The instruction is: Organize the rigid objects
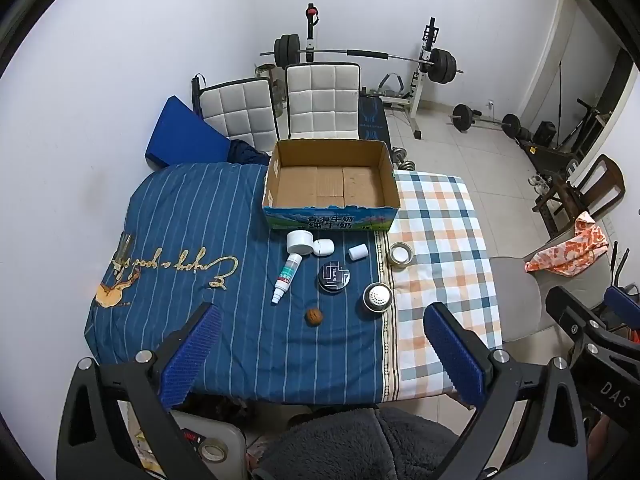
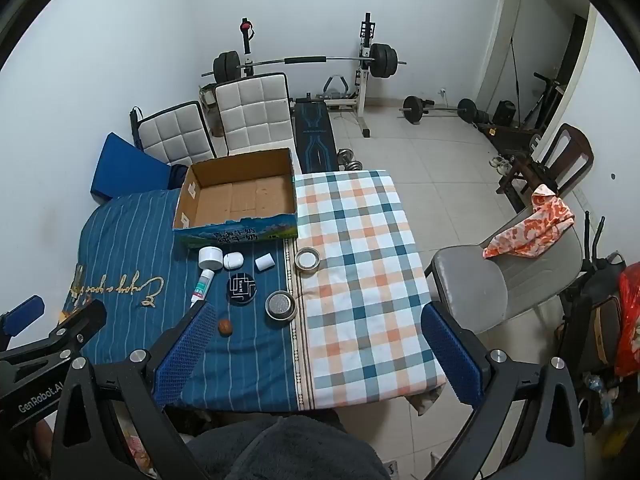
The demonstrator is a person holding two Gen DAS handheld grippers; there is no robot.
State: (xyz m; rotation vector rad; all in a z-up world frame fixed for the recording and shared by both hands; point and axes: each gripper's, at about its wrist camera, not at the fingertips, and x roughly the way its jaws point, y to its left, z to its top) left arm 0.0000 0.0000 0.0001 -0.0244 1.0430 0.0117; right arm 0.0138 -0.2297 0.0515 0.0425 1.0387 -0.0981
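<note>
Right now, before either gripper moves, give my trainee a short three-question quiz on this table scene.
1. True or false: the open cardboard box already holds items.
2. Which lies nearest the left gripper: A) small brown walnut-like ball, B) white round jar, C) tape roll on the checked cloth?
3. Fill in: the round black tin rests on the ___ striped cloth.

Key: 1 false; 2 A; 3 blue.
</note>
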